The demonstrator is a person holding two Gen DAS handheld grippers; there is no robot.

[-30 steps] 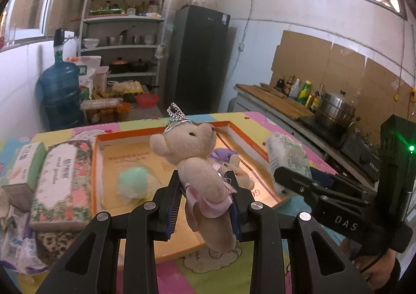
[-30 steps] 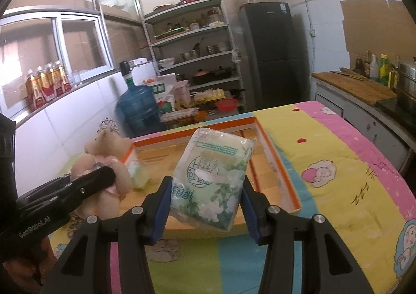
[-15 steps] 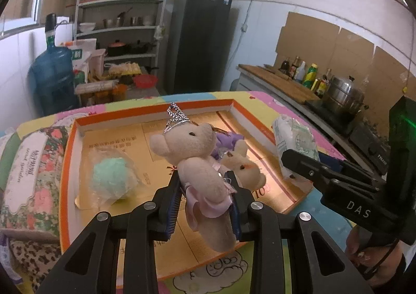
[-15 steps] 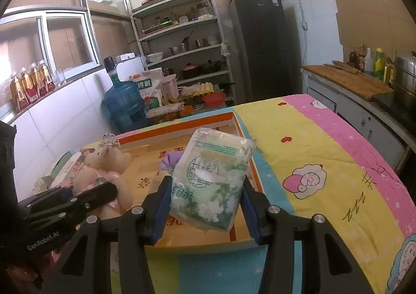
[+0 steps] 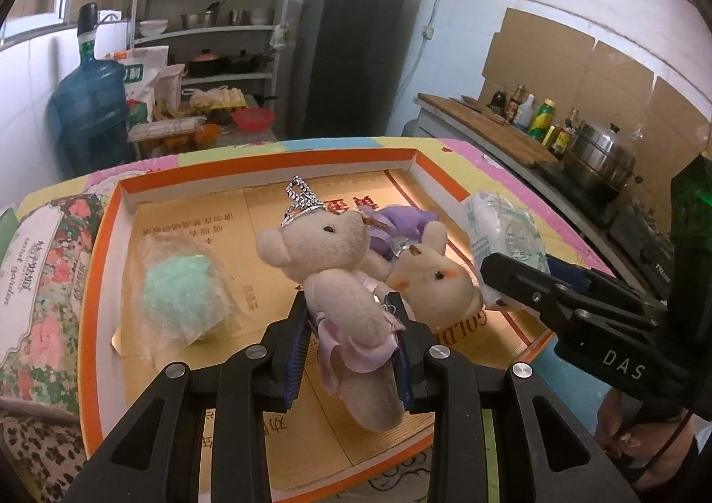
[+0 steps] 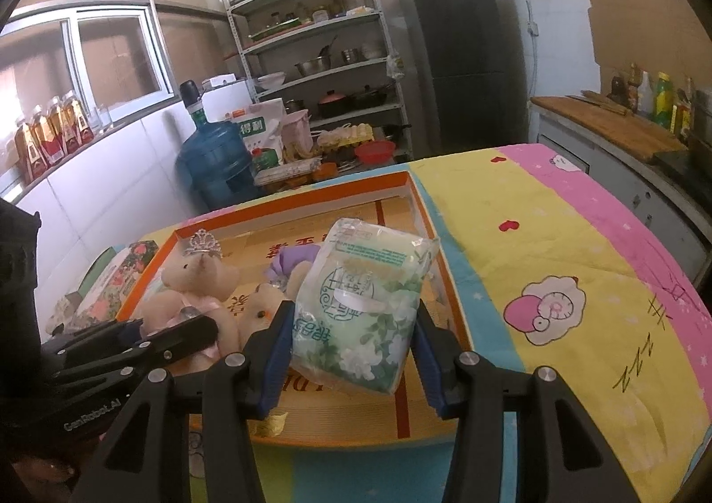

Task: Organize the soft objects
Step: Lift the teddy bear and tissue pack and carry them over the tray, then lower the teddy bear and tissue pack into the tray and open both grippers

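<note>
Carrying the crowned teddy bear [image 5: 342, 280] in my left gripper [image 5: 351, 343], I am clamping its waist between narrowly parted pads, above the near middle of the orange-rimmed cardboard tray [image 5: 102, 236]. The tray is already holding a bagged green puff [image 5: 178, 294] toward its left edge and a second bear in purple [image 5: 427, 271] toward its right edge. Lowering and letting go inside the rim is what I judge comes next.

Looking from the right wrist, my right gripper [image 6: 356, 352] is squeezing a tissue pack [image 6: 365, 307] at about half spread, over the tray's near right corner; it needs setting down beside the bears.
</note>
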